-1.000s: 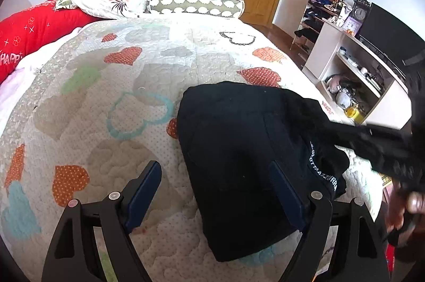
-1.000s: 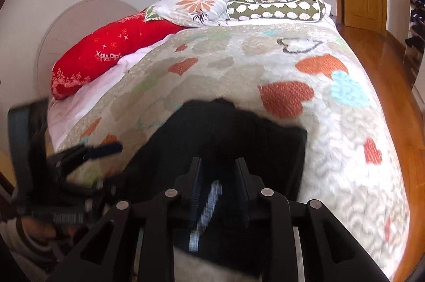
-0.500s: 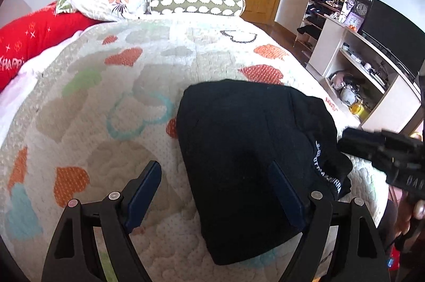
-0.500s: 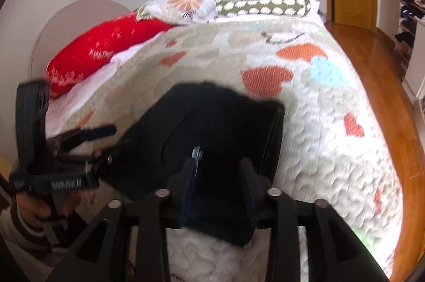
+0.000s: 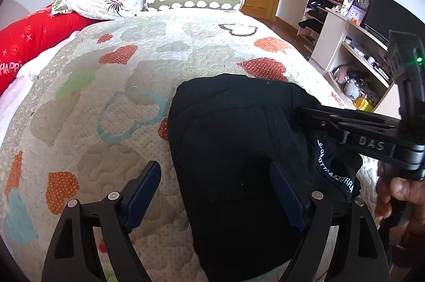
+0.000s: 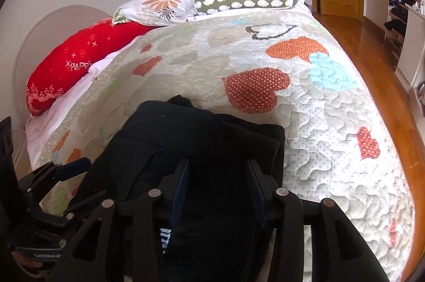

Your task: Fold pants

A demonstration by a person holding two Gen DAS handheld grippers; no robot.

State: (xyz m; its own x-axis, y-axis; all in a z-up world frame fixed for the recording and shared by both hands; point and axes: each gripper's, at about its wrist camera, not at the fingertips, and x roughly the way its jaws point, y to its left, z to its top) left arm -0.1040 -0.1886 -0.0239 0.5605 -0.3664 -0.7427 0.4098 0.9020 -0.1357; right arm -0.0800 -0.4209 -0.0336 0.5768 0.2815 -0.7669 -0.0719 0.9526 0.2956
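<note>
Both grippers tilt steeply down over the near edge of the bed [image 5: 186, 48]. The left gripper [image 5: 215, 191] hangs released, jaws spread wide; one finger is over the quilt, the other over the pants [image 5: 233, 149], gripping nothing. The right gripper [image 6: 217, 191] reaches in from the bed's right side, held by a hand [image 5: 398, 191]; its jaws are opening, with black cloth between them but not pinched. The pants lie folded into a compact black bundle at the near edge, near the right corner, with a seam and pocket outline showing. White lettering on the waistband is only partly legible, ending in "AZZURRA". The right gripper's body reads "DAS".
</note>
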